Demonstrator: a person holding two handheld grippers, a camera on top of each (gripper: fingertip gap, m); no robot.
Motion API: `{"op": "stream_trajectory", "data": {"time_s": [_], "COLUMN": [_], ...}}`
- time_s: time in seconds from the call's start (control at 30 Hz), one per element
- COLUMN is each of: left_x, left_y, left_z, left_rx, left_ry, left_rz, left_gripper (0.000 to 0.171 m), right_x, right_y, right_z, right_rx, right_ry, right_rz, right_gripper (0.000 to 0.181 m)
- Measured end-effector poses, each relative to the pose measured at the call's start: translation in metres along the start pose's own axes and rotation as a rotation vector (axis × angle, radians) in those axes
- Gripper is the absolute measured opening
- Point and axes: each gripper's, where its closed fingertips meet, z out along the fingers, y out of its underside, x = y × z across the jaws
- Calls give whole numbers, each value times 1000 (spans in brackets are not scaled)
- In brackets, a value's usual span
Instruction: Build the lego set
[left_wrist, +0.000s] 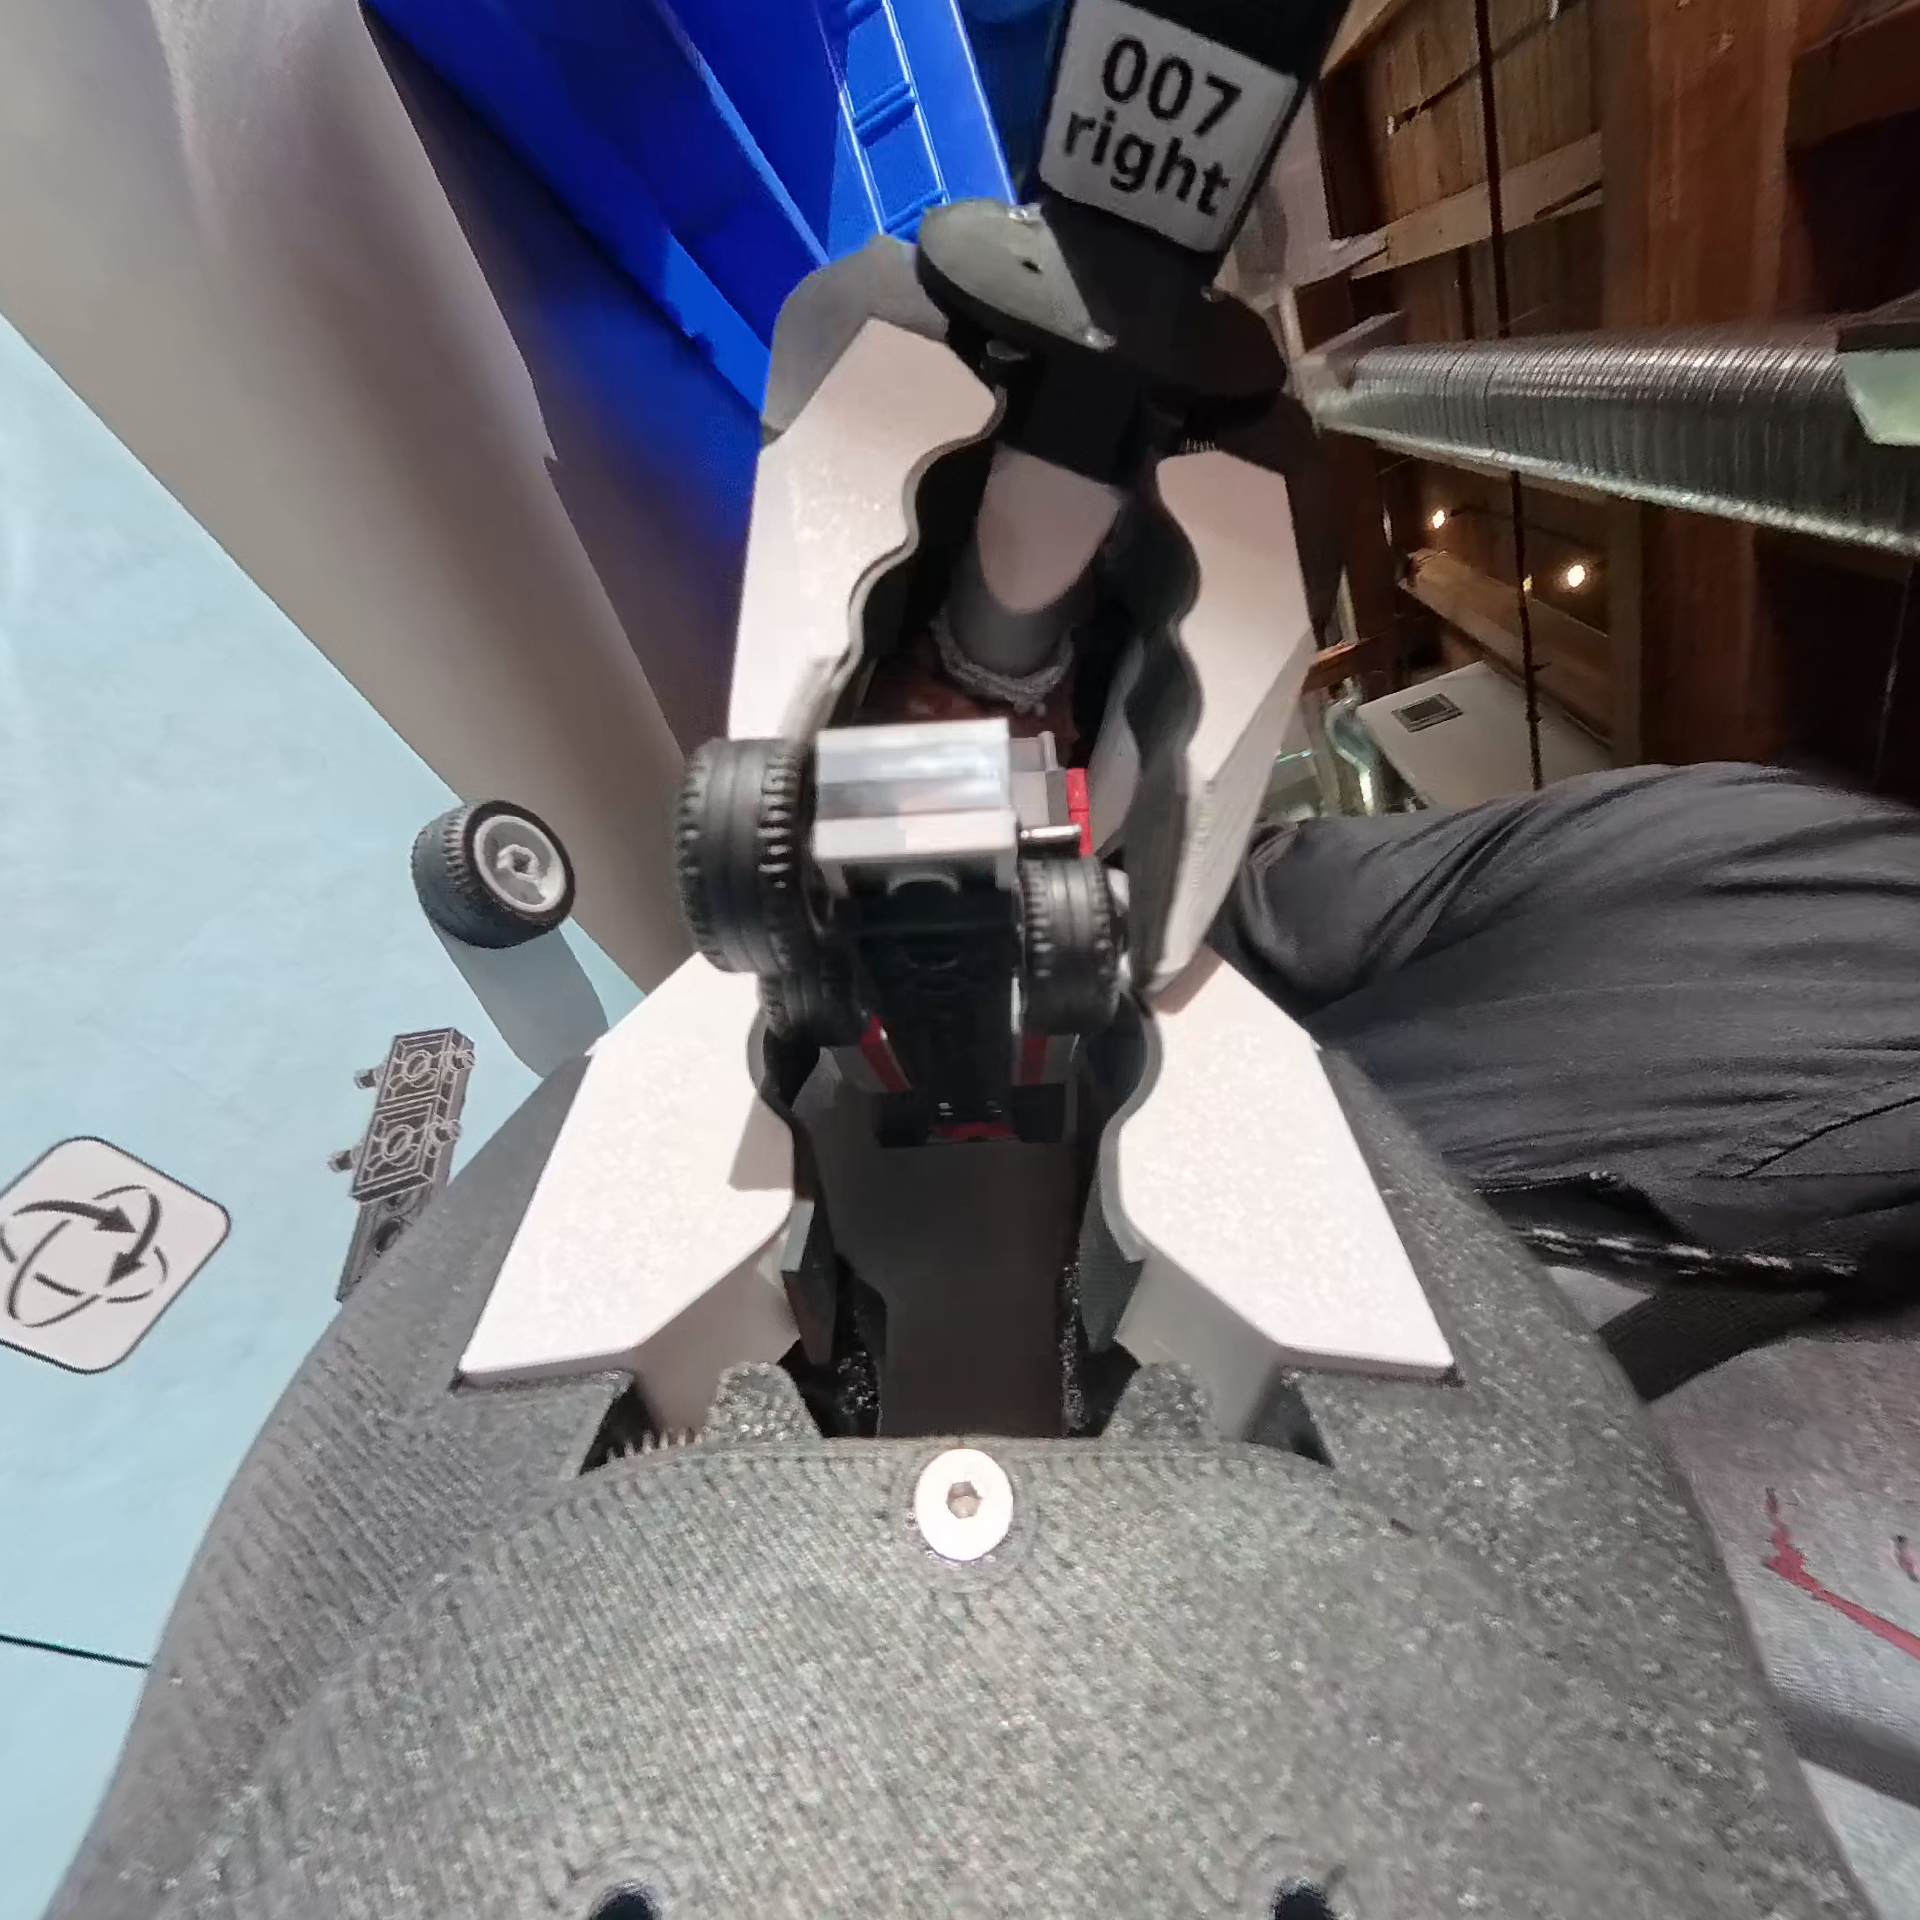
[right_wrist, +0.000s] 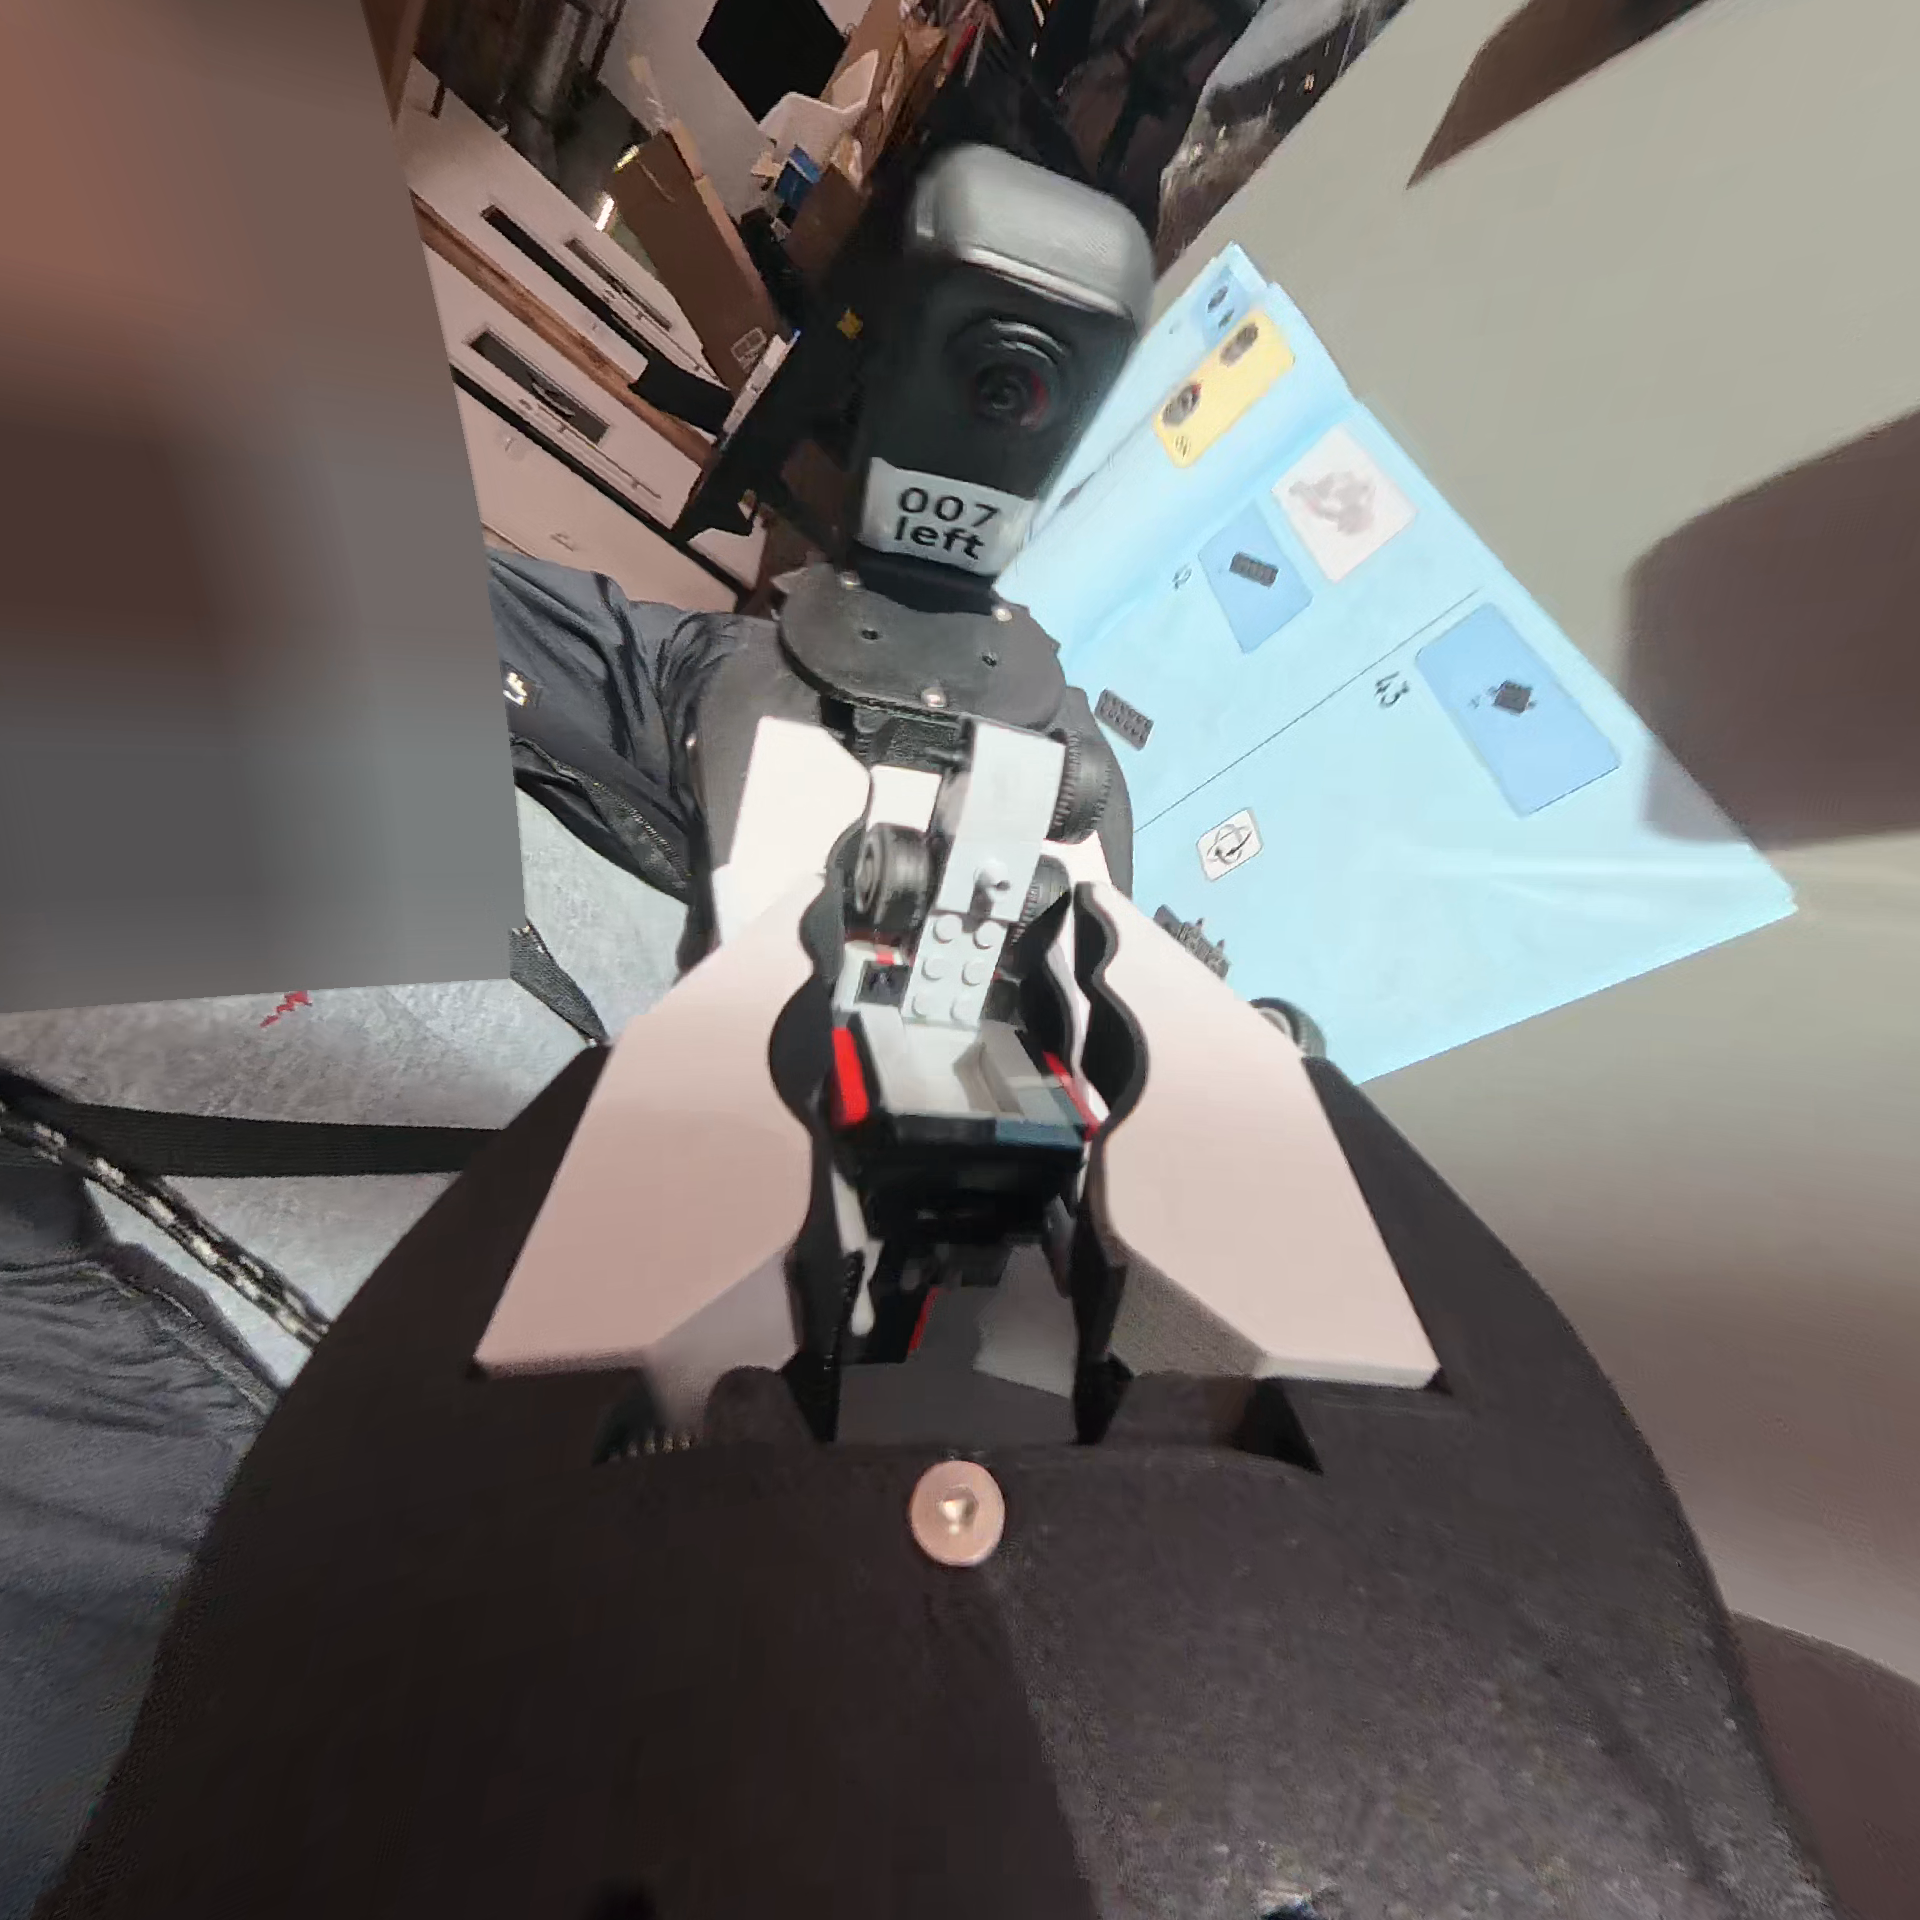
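Observation:
A small lego car (left_wrist: 914, 883) with black wheels, a grey top block and red stripes is held in the air between both grippers. My left gripper (left_wrist: 940, 1049) is shut on the car's red-striped end. My right gripper (left_wrist: 987, 790) reaches in from the opposite side and grips the other end. In the right wrist view the car (right_wrist: 956, 1018) sits between the right gripper's (right_wrist: 935, 997) white fingers, with the left gripper (right_wrist: 935, 821) just behind it. A loose black wheel with a grey hub (left_wrist: 494, 873) lies on the instruction sheet.
The light blue instruction sheet (left_wrist: 208, 727) lies on the pale table and also shows in the right wrist view (right_wrist: 1403, 779). A blue bin (left_wrist: 644, 156) stands at the back. A person's dark clothing (left_wrist: 1610, 987) is close on the right. Across from one pair of fingers to the other is roughly 6 centimetres.

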Motion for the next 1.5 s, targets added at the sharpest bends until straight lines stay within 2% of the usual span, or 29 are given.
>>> {"op": "stream_trajectory", "data": {"time_s": [0.03,0.13,0.27,0.53,0.8,1.17,1.33,1.5], "left_x": [0,6,15,25,35,33,32,32], "left_y": [-4,-9,3,18,25,34,28,2], "left_z": [-2,-7,-4,1,2,1,0,-7], "left_rx": [15,23,-65,-165,-215,-296,-260,-101], "left_ry": [24,117,182,151,141,101,104,147], "left_rz": [-36,-127,-139,7,90,166,166,99], "left_gripper": [51,52,52,52,52,52,52,55], "right_x": [-1,4,3,-5,-17,-23,-22,-16], "right_y": [-4,-15,-18,-7,-6,0,-7,-31], "right_z": [-5,-20,-21,-4,-7,-3,-5,-23], "right_rx": [17,83,124,66,39,-6,31,177], "right_ry": [4,34,-33,-42,-31,-55,-46,1], "right_rz": [-29,-36,75,153,113,75,66,89], "right_gripper": [54,53,53,52,28,29,27,26]}}
